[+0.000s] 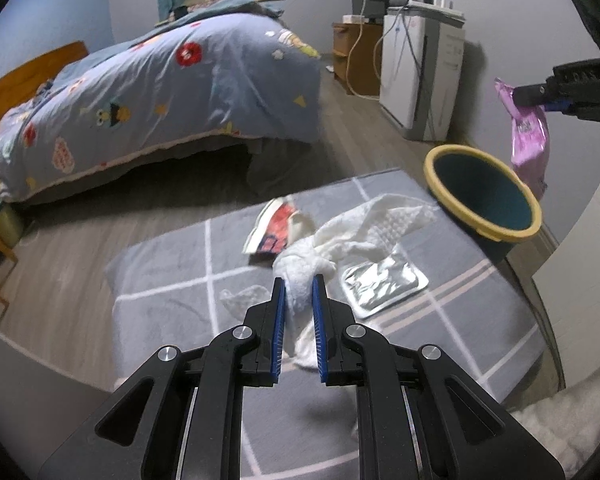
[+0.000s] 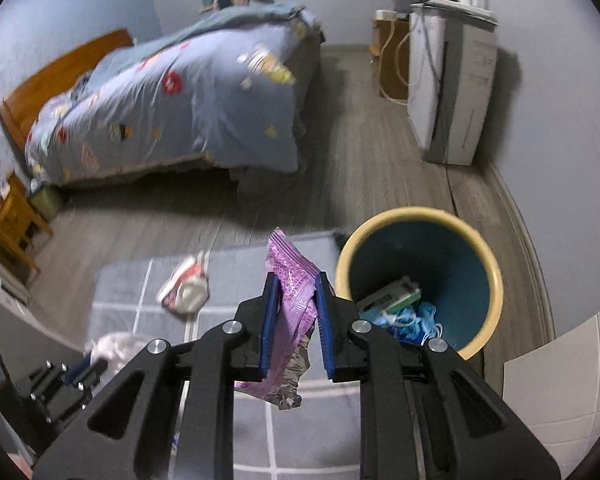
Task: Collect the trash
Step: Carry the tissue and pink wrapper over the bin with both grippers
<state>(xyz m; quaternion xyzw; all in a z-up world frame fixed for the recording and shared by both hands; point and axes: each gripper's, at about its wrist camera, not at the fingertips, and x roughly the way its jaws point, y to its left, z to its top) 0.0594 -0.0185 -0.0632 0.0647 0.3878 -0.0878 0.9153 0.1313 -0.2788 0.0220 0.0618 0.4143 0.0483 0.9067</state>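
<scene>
My left gripper (image 1: 298, 280) is shut on a crumpled white tissue (image 1: 340, 240), lifted above the grey rug (image 1: 172, 276). A red and white wrapper (image 1: 274, 226) and a silver foil packet (image 1: 382, 286) lie on the rug beyond it. My right gripper (image 2: 297, 280) is shut on a purple wrapper (image 2: 290, 280) that hangs down, just left of the yellow-rimmed teal bin (image 2: 496, 280). That bin holds a green and white box (image 2: 392, 296) and blue crumpled trash (image 2: 414, 320). In the left wrist view the right gripper (image 1: 520, 94) holds the purple wrapper (image 1: 530, 140) above the bin (image 1: 482, 196).
A bed with a blue quilt (image 1: 160, 92) fills the far left. A white appliance (image 1: 418, 76) and a wooden cabinet (image 1: 358, 60) stand along the far wall. A small white tissue scrap (image 1: 244, 298) lies on the rug. White panels (image 2: 564, 380) stand at the right.
</scene>
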